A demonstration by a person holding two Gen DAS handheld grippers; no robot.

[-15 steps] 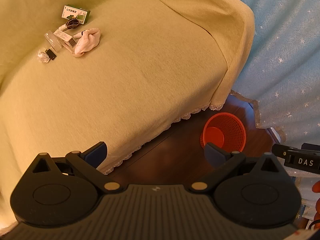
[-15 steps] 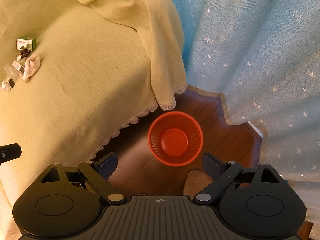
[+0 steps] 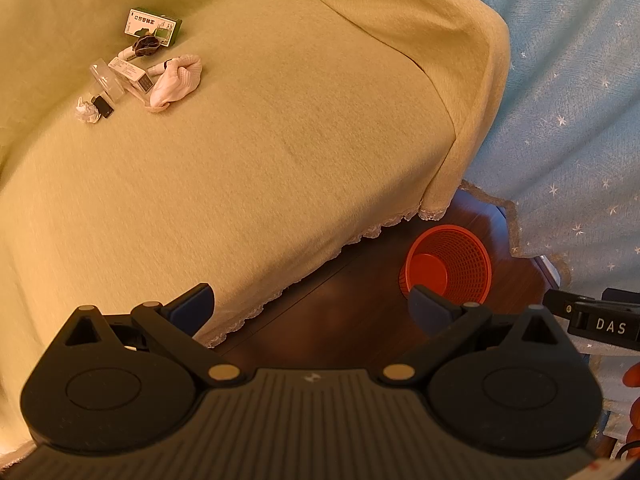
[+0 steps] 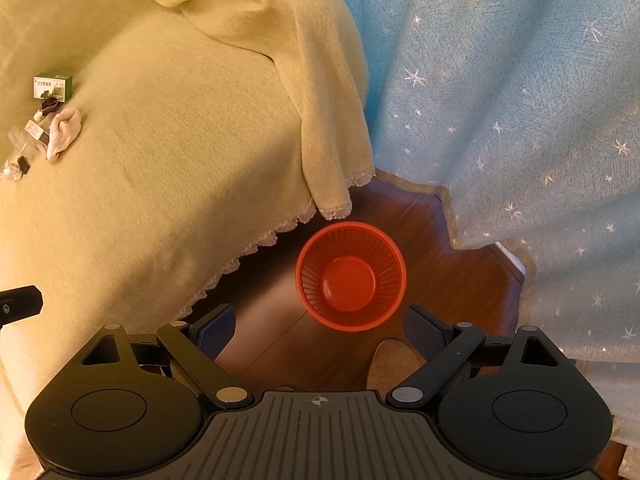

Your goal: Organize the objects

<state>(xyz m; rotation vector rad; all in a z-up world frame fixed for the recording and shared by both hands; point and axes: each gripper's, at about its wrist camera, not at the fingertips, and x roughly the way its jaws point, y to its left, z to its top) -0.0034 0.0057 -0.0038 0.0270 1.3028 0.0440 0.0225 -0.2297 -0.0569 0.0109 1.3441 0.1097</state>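
A small heap of items lies far off on the yellow-covered sofa (image 3: 280,140): a green and white box (image 3: 152,26), a dark scrunchie (image 3: 146,45), a white carton (image 3: 132,74), a clear plastic piece (image 3: 105,80), a pink sock (image 3: 176,82), a crumpled paper (image 3: 86,110) and a small black item (image 3: 103,106). The same heap shows at the left edge of the right wrist view, with the green box (image 4: 53,86) and pink sock (image 4: 64,132). An empty red mesh basket (image 4: 351,276) stands on the wooden floor. My left gripper (image 3: 310,306) and right gripper (image 4: 320,330) are both open and hold nothing.
A blue star-patterned cloth (image 4: 520,100) hangs at the right beside the sofa. The sofa cover ends in a lace hem (image 4: 248,252) above the dark wooden floor (image 4: 280,320). The right gripper's body (image 3: 600,322) shows at the right of the left wrist view.
Both views have shifted only slightly; the grippers stay wide open and nothing on the sofa has moved.
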